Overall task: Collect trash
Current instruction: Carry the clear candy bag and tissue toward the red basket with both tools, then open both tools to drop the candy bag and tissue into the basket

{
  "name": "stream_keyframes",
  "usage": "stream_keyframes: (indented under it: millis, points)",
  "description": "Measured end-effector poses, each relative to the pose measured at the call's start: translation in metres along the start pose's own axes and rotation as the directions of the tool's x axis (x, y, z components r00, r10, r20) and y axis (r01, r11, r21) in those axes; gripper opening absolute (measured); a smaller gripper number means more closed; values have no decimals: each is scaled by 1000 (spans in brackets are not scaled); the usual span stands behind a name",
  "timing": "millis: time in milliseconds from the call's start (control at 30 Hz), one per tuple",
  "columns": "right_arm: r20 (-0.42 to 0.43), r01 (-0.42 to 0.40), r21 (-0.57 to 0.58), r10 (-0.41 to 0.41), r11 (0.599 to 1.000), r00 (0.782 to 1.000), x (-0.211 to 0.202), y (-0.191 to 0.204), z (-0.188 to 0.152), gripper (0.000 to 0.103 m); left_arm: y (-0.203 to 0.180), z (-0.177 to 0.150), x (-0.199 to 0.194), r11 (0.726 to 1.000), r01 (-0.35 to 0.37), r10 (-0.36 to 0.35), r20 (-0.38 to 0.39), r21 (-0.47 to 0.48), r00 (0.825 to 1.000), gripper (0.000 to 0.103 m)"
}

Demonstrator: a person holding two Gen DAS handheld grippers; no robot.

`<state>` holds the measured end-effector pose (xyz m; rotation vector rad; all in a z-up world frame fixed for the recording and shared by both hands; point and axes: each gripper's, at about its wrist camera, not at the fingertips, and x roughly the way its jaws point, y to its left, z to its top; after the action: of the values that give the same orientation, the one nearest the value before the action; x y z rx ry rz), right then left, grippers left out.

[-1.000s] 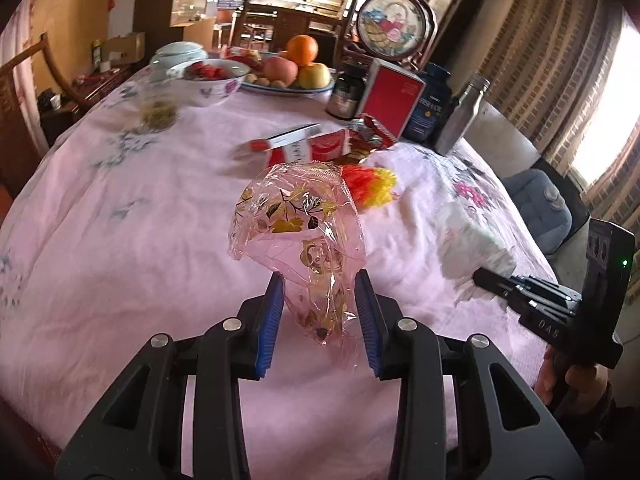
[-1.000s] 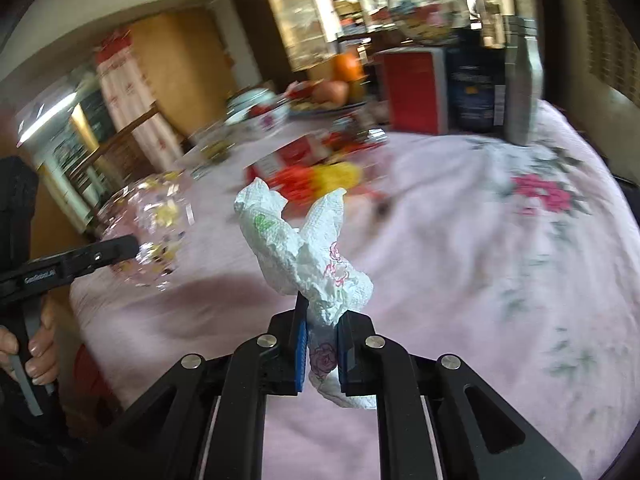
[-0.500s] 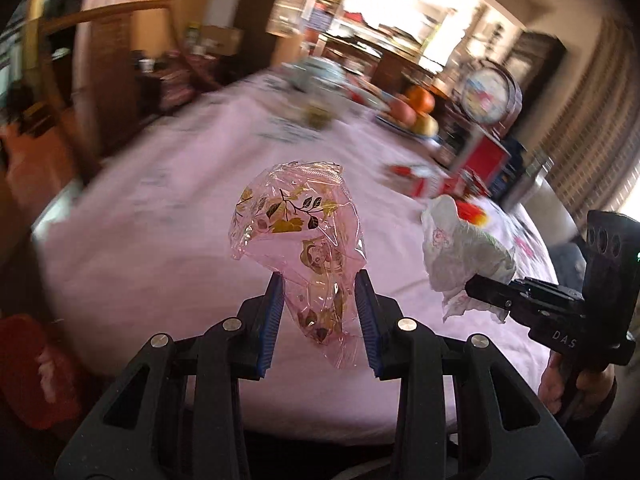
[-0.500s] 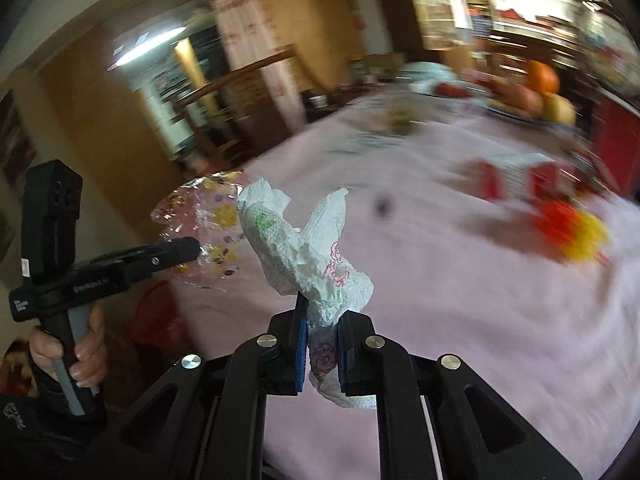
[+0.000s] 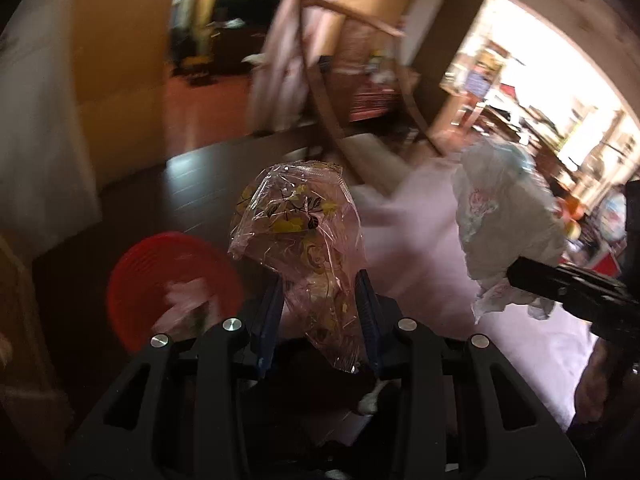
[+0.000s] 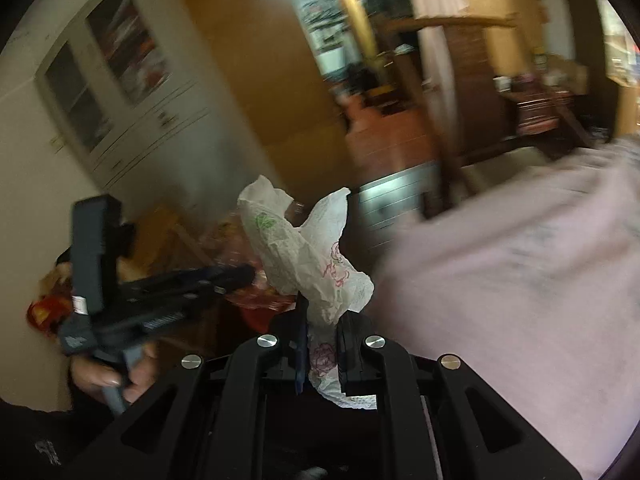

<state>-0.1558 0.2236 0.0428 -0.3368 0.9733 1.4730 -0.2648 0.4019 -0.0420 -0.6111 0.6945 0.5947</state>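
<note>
Trash is clamped in both tools. The left gripper [image 5: 320,312] is closed on a crumpled pink transparent wrapper with a gold leaf print [image 5: 300,248], held up above the dark floor [image 5: 192,188]. Just left of it, below, stands a round red plastic bin [image 5: 160,264] with pale scraps lying inside, blurred. The right gripper [image 6: 324,344] is pinched tight on a crumpled white paper napkin with pink flower print [image 6: 308,256], near the edge of the pink-clothed tabletop [image 6: 520,280].

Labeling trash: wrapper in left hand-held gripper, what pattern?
Clear pink wrapper, yellow flowers, dark leaves; left wrist view.
</note>
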Motion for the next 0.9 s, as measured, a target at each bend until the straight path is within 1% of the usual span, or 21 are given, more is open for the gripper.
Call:
stream_keyframes:
  millis: [33, 67, 133, 167, 267, 367, 500, 533, 600, 667, 733, 900]
  points:
    - [-33, -25, -6, 24, 1000, 999, 23, 7, 6, 12, 12, -2, 2, 1000, -15, 14, -9, -18, 1000, 37]
    - [-54, -37, -5, 36, 999, 998, 37, 10, 10, 12, 26, -5, 7, 999, -33, 32, -22, -44, 999, 37]
    - [-97, -48, -3, 48, 999, 994, 67, 18, 14, 12, 49, -8, 16, 995, -64, 60, -49, -81, 997, 37]
    - [-117, -46, -2, 46, 999, 992, 82, 23, 16, 12, 62, -11, 21, 992, -78, 72, -66, -101, 995, 37]
    - [-176, -25, 5, 26, 1000, 984, 125, 23, 21, 12, 93, -17, 37, 983, -111, 96, -108, -143, 990, 37]
    - [-227, -8, 9, 10, 1000, 974, 160, 23, 21, 13, 117, -22, 50, 975, -129, 104, -144, -180, 984, 37]
    - [-284, 12, -3, -13, 1000, 959, 201, 30, 20, 13, 134, -25, 69, 966, -162, 127, -177, -200, 976, 37]
    - [-298, 16, -9, -18, 1000, 954, 210, 31, 14, 13, 136, -24, 75, 964, -172, 134, -187, -204, 973, 37]
    - [-312, 12, -6, -13, 1000, 950, 225, 34, 16, 13, 140, -27, 81, 960, -176, 132, -201, -220, 971, 37]
    - [-330, 9, 6, -6, 1000, 944, 242, 34, 18, 13, 146, -26, 89, 954, -195, 147, -211, -228, 966, 37]
    - [-340, 0, 25, 8, 1000, 940, 251, 31, 7, 13, 147, -26, 95, 949, -206, 154, -220, -238, 963, 37]
    - [-347, -1, 80, 29, 997, 937, 278, 21, -4, 13, 159, -31, 114, 936, -225, 159, -246, -272, 956, 37]
